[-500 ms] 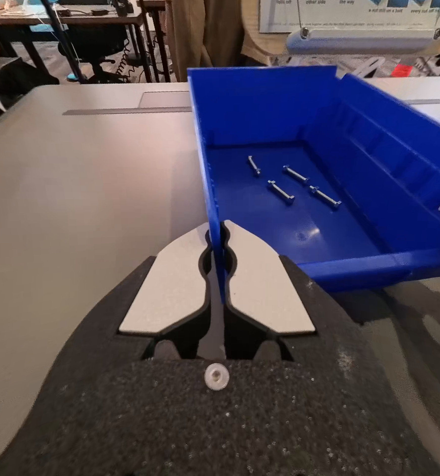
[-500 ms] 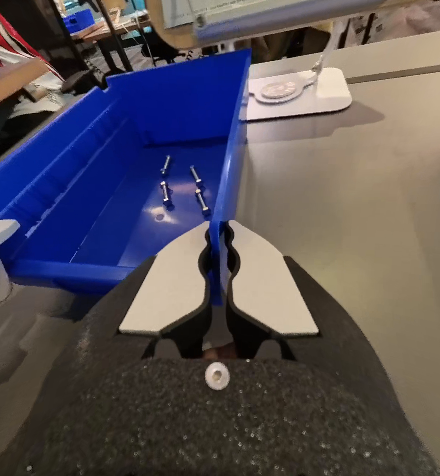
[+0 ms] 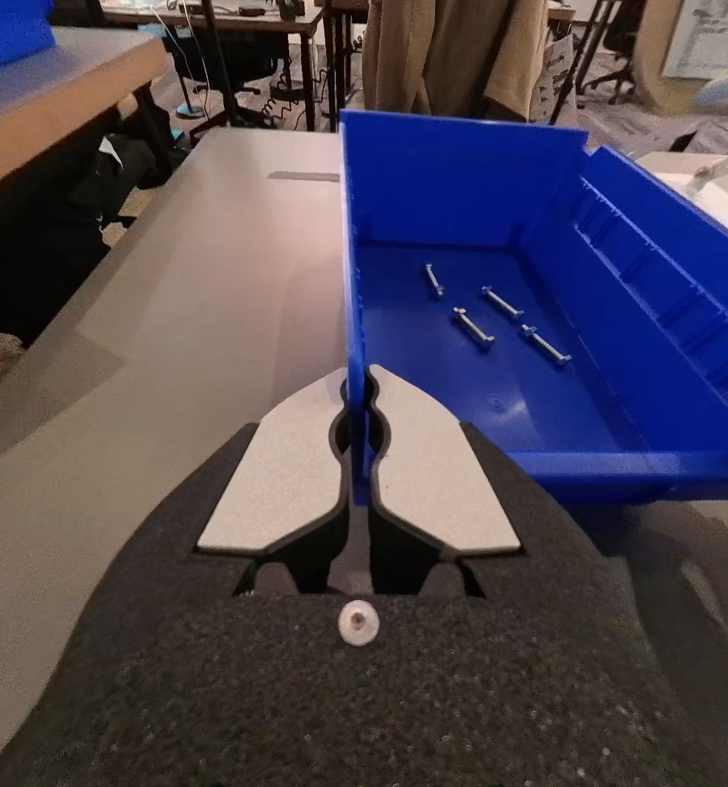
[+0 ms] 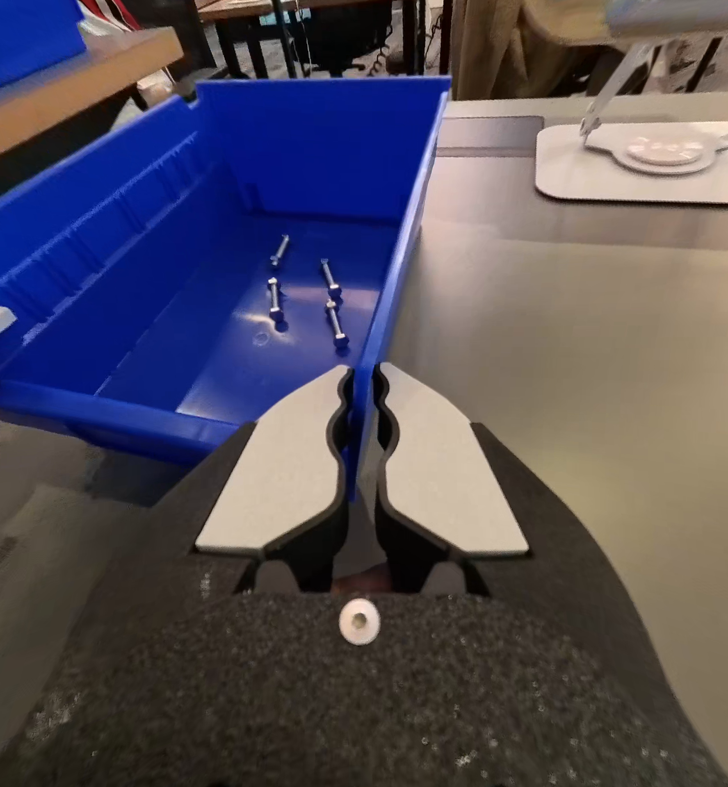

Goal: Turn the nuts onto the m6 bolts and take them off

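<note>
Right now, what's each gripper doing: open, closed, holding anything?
Left gripper: closed on the left side wall of the blue bin.
Right gripper: closed on the bin's right side wall.

both views are evenly lit by soft indoor light from overhead, moderately bright and slightly warm. the blue bin [image 4: 98, 264] is the sharpest, most saturated thing; a white glare patch sits on its glossy floor just in front of the bolts [image 4: 302, 294], and a fainter sheen shows there in the left wrist view. a dark, soft-edged shadow lies on the worktop [image 3: 183, 340] under the bin's near end. the worktop right of the bin carries a broad, pale reflection. straight edges of the bin bow outward toward the frame borders, a wide-angle effect. the room behind the bin is smeared and out of focus, and the frame corners blur.
</note>
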Demonstrator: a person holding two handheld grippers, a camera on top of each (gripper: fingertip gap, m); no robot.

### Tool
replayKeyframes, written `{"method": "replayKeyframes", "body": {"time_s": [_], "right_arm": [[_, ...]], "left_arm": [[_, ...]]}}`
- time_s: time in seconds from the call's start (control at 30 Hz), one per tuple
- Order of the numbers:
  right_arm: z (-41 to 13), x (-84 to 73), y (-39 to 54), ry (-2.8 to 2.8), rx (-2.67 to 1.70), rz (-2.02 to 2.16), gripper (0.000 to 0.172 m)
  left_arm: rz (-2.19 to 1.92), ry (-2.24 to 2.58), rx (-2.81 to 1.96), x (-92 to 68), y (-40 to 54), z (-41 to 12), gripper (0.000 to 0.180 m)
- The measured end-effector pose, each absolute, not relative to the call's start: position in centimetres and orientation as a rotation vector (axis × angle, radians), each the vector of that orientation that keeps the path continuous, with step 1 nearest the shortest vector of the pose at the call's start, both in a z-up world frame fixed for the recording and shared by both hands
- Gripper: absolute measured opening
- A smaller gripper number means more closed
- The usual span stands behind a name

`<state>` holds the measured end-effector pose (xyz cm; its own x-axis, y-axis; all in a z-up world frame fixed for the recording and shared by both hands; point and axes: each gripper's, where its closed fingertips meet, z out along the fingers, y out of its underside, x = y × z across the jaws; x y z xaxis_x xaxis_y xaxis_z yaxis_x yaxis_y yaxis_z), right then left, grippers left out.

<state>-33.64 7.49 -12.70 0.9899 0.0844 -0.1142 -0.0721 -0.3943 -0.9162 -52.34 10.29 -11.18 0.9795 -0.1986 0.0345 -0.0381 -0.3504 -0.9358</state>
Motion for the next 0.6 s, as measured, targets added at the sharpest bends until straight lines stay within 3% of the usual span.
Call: {"method": "replayKeyframes", "body": {"time_s": [0.23,0.27,0.33,0.37,0.43,0.6], "right_arm": [[-12.9,-34.9,8.1,-0.017,-1.944,0.168,0.015],[-12.8,-35.2,8.1,-0.046,-1.945,0.182,0.022],[-12.6,-35.2,7.5,-0.088,-1.946,0.208,0.043],[-12.2,-34.5,6.8,-0.102,-1.931,0.188,0.053],[-11.1,-33.2,4.2,-0.17,-1.905,0.203,0.058],[-5.5,-24.2,-4.2,-0.266,-1.748,0.195,0.048]], "left_arm": [[-0.216,0.114,-1.929,-53.5,11.1,-12.4,0.003],[-0.209,0.117,-1.943,-53.4,11.1,-12.6,0.011],[-0.19,0.105,-1.963,-53.3,10.4,-12.5,0.052],[-0.187,0.084,-1.948,-53.3,9.7,-11.8,0.063],[-0.172,0.04,-1.856,-53.2,7.6,-9.1,0.061],[-0.291,0.24,-1.749,-42.5,2.3,-3.6,0.056]]}}
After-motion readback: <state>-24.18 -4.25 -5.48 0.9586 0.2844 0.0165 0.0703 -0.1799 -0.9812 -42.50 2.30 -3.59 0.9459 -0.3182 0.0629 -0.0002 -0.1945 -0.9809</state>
